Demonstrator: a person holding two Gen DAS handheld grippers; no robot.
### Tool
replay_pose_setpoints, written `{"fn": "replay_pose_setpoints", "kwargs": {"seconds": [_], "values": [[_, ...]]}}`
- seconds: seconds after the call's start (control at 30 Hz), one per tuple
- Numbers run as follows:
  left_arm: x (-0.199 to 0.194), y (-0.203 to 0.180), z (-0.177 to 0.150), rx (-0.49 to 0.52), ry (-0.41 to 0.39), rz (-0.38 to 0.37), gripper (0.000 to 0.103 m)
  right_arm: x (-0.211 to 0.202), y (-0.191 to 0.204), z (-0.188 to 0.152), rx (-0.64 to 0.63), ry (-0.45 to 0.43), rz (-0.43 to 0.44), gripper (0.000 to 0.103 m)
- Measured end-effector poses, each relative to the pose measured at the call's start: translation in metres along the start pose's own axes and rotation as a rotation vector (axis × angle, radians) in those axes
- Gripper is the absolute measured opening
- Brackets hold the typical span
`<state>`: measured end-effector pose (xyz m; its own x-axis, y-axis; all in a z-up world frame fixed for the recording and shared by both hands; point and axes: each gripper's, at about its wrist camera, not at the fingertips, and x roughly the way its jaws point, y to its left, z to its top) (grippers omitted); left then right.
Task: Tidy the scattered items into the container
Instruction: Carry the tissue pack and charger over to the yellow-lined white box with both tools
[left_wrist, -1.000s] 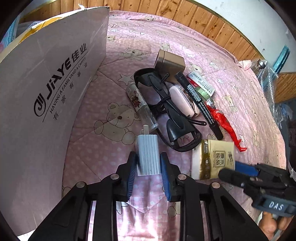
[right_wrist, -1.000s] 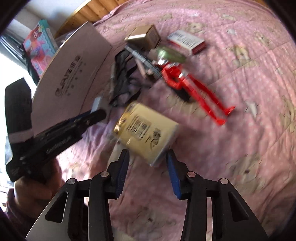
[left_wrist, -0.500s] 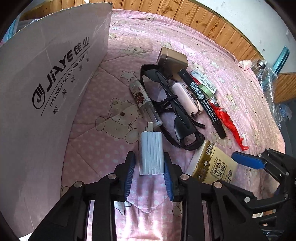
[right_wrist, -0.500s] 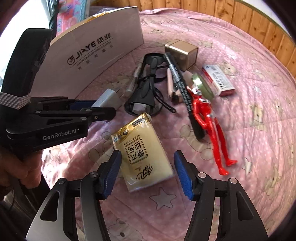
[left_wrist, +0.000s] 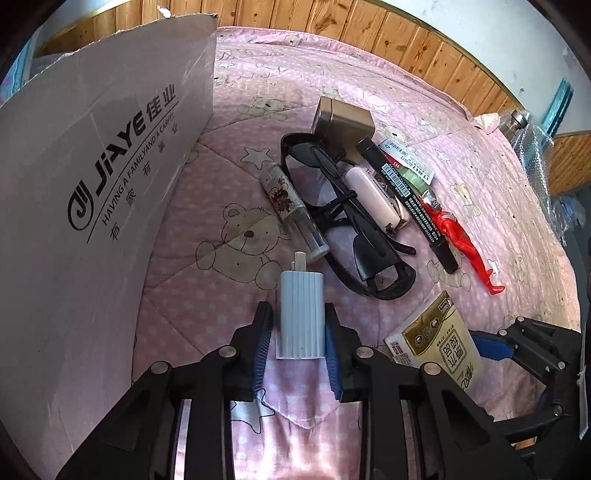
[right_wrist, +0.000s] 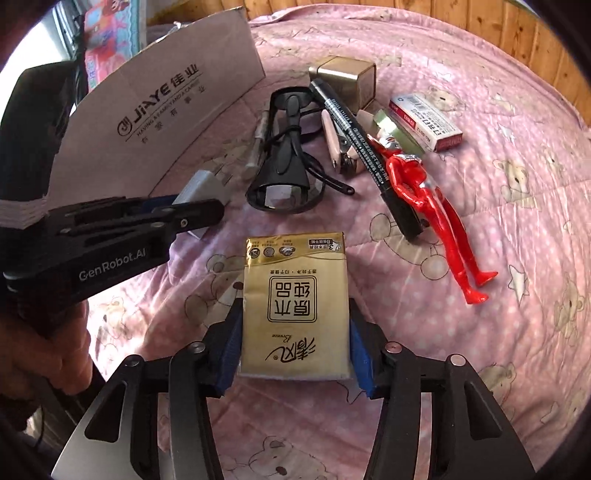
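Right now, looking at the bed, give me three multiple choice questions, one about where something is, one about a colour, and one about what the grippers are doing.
1. Where does the cardboard box stand relative to the white charger in the left wrist view?
A. to its left
B. to its right
C. under it

2. What colour is the toy figure?
A. blue
B. red
C. green

3. How does the right gripper stand to the tissue pack?
A. far above it
B. one blue pad on each side of it
C. shut beside it

Answers: 1 A, the printed box wall fills the left of that view. 2 B, its body is bright red. 3 B, the pack lies between the pads, as the charger does in the left gripper.
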<state>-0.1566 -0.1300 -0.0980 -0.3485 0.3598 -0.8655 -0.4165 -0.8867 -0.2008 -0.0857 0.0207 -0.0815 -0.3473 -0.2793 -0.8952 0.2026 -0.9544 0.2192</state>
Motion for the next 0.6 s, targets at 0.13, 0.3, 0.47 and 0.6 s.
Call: {"fn": "replay_pose_setpoints", "kwargs": {"seconds": [0.13, 0.3, 0.47, 0.6], "values": [[-0.011, 0.002, -0.002, -0.005, -0.006, -0.010, 0.022, -0.017, -0.010, -0.005, 0.056, -0.014, 0.025, 0.053], [-0.030, -0.002, -0.011, 0.001, -0.018, 0.016, 0.022, -0.044, -0.013, -0.021, 0.104, -0.049, 0.033, 0.053], [-0.047, -0.005, -0.012, 0.004, -0.034, 0.031, 0.022, -0.057, -0.015, -0.030, 0.135, -0.073, 0.045, 0.053], [-0.070, -0.005, -0.019, 0.001, -0.058, 0.022, 0.022, -0.057, -0.003, -0.029, 0.150, -0.088, 0.047, 0.053]]}}
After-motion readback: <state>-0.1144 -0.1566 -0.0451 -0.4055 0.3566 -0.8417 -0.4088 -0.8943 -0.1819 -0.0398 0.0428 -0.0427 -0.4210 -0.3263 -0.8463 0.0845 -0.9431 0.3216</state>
